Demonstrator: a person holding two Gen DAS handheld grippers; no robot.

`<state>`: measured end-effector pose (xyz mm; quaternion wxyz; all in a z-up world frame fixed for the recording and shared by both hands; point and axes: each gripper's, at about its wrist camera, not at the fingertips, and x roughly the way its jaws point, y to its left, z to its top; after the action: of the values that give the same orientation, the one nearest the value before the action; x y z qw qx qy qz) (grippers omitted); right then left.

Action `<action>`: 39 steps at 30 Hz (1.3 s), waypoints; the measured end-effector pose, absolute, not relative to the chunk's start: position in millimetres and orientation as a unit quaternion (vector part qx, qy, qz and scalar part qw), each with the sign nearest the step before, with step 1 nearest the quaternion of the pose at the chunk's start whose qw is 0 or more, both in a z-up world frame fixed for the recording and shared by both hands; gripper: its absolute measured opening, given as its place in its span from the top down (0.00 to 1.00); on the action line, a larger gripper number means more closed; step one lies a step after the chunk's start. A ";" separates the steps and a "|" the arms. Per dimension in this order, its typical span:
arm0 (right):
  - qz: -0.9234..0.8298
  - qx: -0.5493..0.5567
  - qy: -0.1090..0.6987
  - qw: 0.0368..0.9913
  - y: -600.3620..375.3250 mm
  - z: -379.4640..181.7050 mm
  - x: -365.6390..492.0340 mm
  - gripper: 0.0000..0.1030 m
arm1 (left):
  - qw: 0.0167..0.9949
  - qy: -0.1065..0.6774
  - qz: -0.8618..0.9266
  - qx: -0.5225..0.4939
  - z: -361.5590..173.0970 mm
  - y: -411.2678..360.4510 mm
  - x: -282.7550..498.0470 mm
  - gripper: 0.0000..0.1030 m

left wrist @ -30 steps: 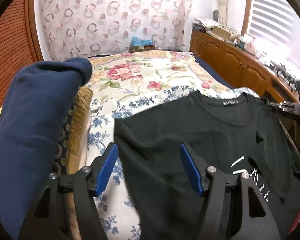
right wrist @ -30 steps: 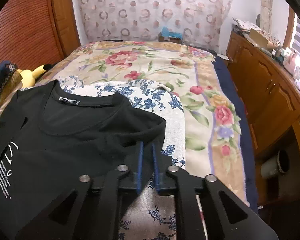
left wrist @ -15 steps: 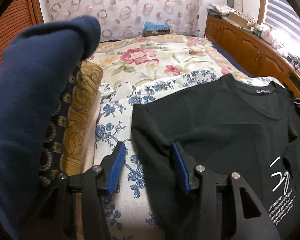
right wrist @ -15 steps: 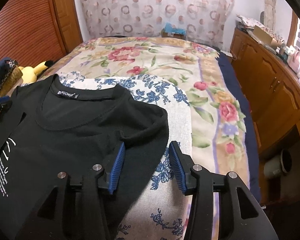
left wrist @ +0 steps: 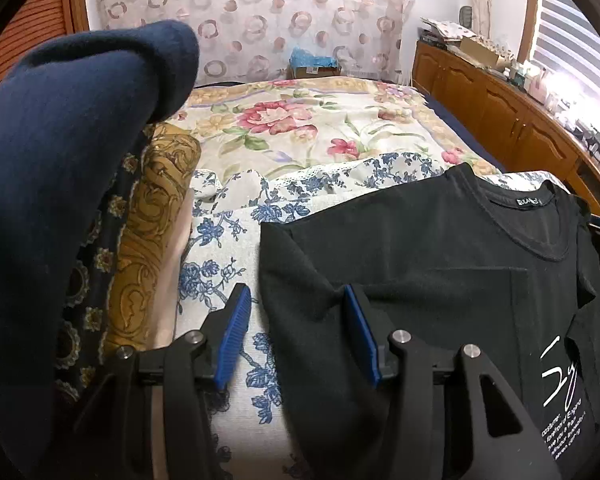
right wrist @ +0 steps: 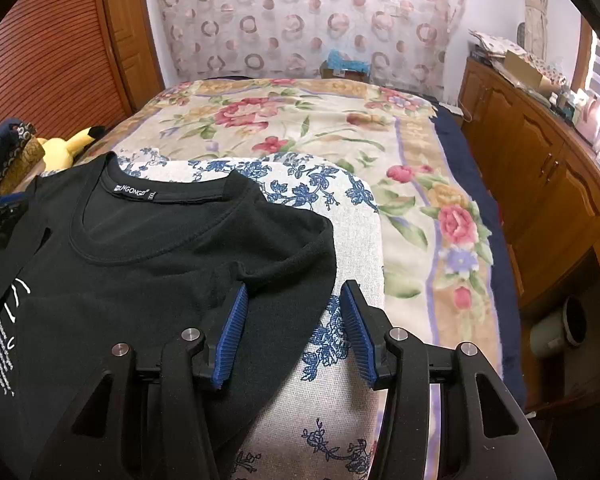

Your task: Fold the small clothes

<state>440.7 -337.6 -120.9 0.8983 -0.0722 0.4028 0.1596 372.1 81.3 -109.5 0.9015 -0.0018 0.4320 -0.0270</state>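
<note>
1. The black T-shirt (right wrist: 148,264) lies spread, collar toward the headboard end, on a blue-flowered white cloth (right wrist: 340,264) that sits on top of the bed (right wrist: 300,120). White lettering shows on its chest in the left-wrist view, and a woven neck label is visible at the collar (left wrist: 529,201).
2. The bed wears a cream blanket with big red and pink flowers, and a navy edge runs along its right side.
3. A patterned curtain (right wrist: 308,20) with ring shapes hangs behind the bed, with a small box topped in blue (right wrist: 346,67) at its foot.
4. A wooden cabinet run (right wrist: 540,168) stands along the right wall, its top cluttered with small things I can't make out.
5. On the left side of the bed is a rolled navy garment (left wrist: 60,152), looming close to the left camera, with gold-patterned fabric (left wrist: 148,240) just beside it.
6. A yellow plush toy (right wrist: 66,146) rests near the louvred wooden door.
7. The left tool (left wrist: 296,336) is spread wide, its jaws straddling the shirt's left side edge; one blue pad is over the flowered cloth, the other over black fabric. It grips nothing.
8. The right tool (right wrist: 294,334) is likewise wide apart, straddling the shirt's right side edge just below the sleeve, holding nothing.
</note>
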 end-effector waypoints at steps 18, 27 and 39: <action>0.160 -0.072 0.403 0.898 -338.5 -121.0 440.6 0.53 | 0.902 0.429 -0.038 -0.013 -107.7 83.0 368.1 0.67; 0.170 -0.074 0.405 0.895 -335.3 -122.3 440.7 0.61 | 0.910 0.405 -0.085 -0.020 -84.7 68.1 356.7 0.96; 0.242 -0.027 0.377 0.894 -318.3 -85.6 402.0 0.94 | 0.931 0.339 -0.135 -0.030 -25.2 61.6 291.4 0.97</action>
<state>402.0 -318.3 -85.6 0.8936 -0.0266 0.3774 0.2417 291.4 61.6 -25.2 0.9306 -0.0304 0.3389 -0.1350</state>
